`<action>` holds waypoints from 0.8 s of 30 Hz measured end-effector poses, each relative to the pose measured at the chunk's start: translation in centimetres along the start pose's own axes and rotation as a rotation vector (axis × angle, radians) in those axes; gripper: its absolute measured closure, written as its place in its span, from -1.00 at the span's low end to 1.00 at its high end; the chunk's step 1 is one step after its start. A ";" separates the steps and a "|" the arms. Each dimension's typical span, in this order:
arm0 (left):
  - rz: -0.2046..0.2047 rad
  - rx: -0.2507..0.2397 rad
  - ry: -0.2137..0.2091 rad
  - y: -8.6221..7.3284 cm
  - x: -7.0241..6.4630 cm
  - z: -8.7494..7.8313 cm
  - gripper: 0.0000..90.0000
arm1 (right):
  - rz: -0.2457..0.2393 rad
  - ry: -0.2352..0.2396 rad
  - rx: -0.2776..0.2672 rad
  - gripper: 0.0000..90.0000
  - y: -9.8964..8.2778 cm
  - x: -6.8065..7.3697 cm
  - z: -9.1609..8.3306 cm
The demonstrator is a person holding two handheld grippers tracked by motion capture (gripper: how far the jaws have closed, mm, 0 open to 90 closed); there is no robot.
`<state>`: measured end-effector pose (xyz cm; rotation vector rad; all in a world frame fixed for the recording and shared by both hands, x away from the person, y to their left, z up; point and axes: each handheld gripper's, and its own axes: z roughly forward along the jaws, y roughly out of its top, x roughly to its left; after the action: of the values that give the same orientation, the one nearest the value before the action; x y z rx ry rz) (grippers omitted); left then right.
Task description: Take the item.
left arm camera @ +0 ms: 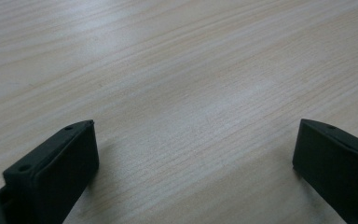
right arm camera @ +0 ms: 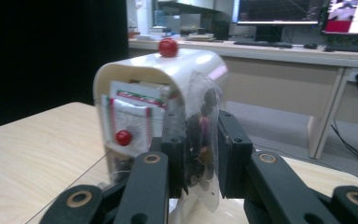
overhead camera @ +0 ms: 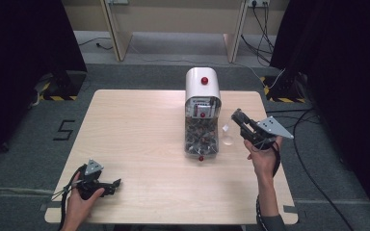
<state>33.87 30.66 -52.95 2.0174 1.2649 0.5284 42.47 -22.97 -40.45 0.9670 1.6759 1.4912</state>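
Left gripper (overhead camera: 117,183) is resting at lower left of the table (overhead camera: 139,139), jaws standing apart on nothing. At centre the dispenser (overhead camera: 202,113) is standing upright. Right of centre, the right gripper (right arm camera: 200,154) is holding a clear packet (right arm camera: 203,149) clamped between its jaws, just beside the dispenser. Risk: the slick packet slipping loose or snagging the dispenser during carrying.

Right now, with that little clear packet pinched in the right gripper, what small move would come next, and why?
Probably carry the small clear plastic packet of dark bits clear of the white round-topped dispenser to bare table: the right gripper grips it raised, beside the dispenser.
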 end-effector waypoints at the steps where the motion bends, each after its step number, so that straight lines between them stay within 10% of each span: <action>1: -0.005 -0.001 0.003 0.0 0.0 0.0 -1.00 | 0.002 -0.004 -0.004 0.69 0.0 -0.2 0.0; 24: -0.006 -0.001 0.004 0.0 0.0 0.0 -1.00 | 0.052 -0.059 0.009 0.69 -1.4 -2.3 1.7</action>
<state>33.89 30.66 -52.96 2.0123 1.2729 0.5304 44.93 -24.27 -42.01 1.0560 1.6283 1.4757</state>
